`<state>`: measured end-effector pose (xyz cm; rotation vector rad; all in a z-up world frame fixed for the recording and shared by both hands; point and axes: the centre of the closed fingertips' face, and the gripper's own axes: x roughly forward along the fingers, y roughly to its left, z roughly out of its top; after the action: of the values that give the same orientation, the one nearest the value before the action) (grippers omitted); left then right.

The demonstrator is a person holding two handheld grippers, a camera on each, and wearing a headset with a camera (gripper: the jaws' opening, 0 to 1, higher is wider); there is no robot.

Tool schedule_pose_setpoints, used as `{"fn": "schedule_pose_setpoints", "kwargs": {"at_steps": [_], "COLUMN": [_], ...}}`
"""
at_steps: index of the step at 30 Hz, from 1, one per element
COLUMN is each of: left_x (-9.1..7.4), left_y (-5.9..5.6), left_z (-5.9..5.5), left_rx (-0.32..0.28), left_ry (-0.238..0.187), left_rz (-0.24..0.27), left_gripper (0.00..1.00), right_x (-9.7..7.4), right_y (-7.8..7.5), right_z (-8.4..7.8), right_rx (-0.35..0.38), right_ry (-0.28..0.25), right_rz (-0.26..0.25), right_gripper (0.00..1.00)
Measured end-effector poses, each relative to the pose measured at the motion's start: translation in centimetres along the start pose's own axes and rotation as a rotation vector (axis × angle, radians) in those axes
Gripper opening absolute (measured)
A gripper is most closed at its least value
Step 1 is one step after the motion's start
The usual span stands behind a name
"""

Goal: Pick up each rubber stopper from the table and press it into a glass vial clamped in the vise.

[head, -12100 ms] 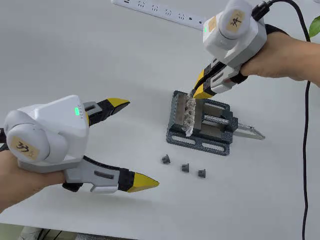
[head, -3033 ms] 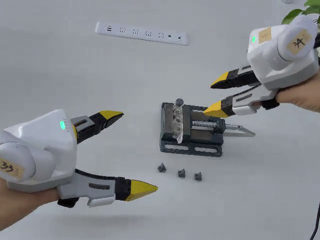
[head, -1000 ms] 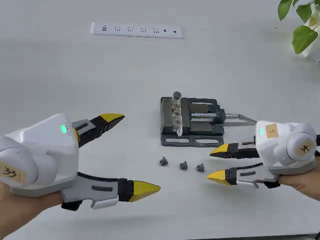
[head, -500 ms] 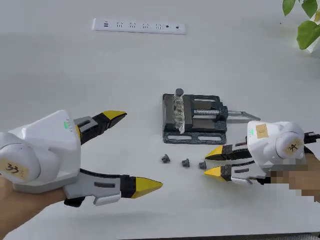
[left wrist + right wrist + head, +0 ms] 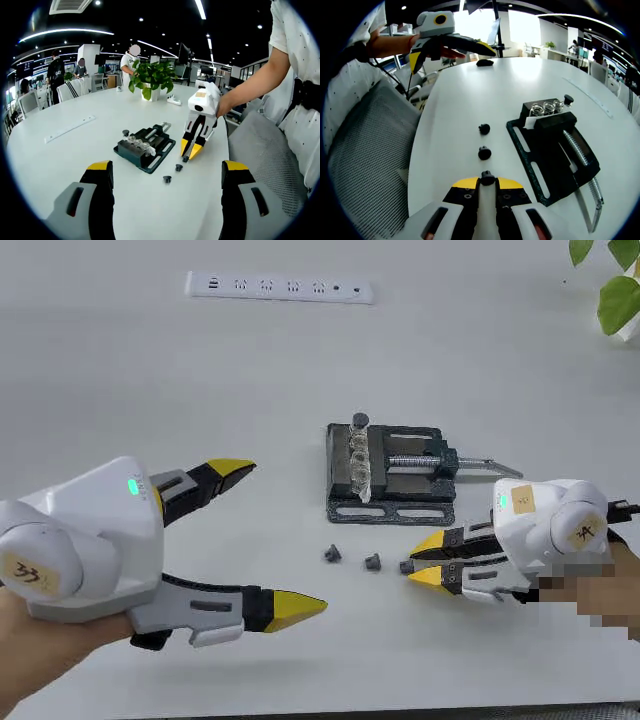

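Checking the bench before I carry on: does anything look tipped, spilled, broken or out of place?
Nothing stands out. The vials stand upright in a row in the vise, one already stoppered. Two rubber stoppers lie apart on the table, and the right hand-held gripper pinches a third stopper.

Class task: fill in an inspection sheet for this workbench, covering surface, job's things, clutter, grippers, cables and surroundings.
Surface: white table, no marks seen.
Job's things: vise clamps a row of glass vials; the far-end one carries a fitted stopper, the others are open. Two loose rubber stoppers lie in front of the vise.
Clutter: power strip; potted plant.
Grippers: left gripper open, holding nothing; right gripper shut on a third stopper at table level.
Cables: dark lead behind the right gripper.
Surroundings: open office, people at the far side, mesh chair.
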<state>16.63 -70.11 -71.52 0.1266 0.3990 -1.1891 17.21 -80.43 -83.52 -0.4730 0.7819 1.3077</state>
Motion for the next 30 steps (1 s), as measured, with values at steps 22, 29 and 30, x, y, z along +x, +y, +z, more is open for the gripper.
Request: {"fn": "schedule_pose_setpoints", "kwargs": {"at_steps": [22, 29, 30], "left_x": [0.4, 0.2, 0.2], "left_y": [-0.2, -1.3, -1.5], "left_z": [2.9, 5.7, 6.2], "left_rx": [0.05, 0.08, 0.09], "left_ry": [-0.047, -0.09, -0.099], "left_rz": [-0.007, -0.045, -0.053], "left_gripper": [0.73, 0.5, 0.47], "right_x": [-5.4, -8.3, -8.7], "right_y": [1.1, 2.7, 3.0], "right_z": [7.7, 12.8, 13.5], "right_rx": [-0.041, -0.083, -0.091], "right_ry": [-0.165, -0.26, -0.272], "right_rz": [-0.009, 0.006, 0.011], "right_gripper": [0.07, 0.07, 0.07]}}
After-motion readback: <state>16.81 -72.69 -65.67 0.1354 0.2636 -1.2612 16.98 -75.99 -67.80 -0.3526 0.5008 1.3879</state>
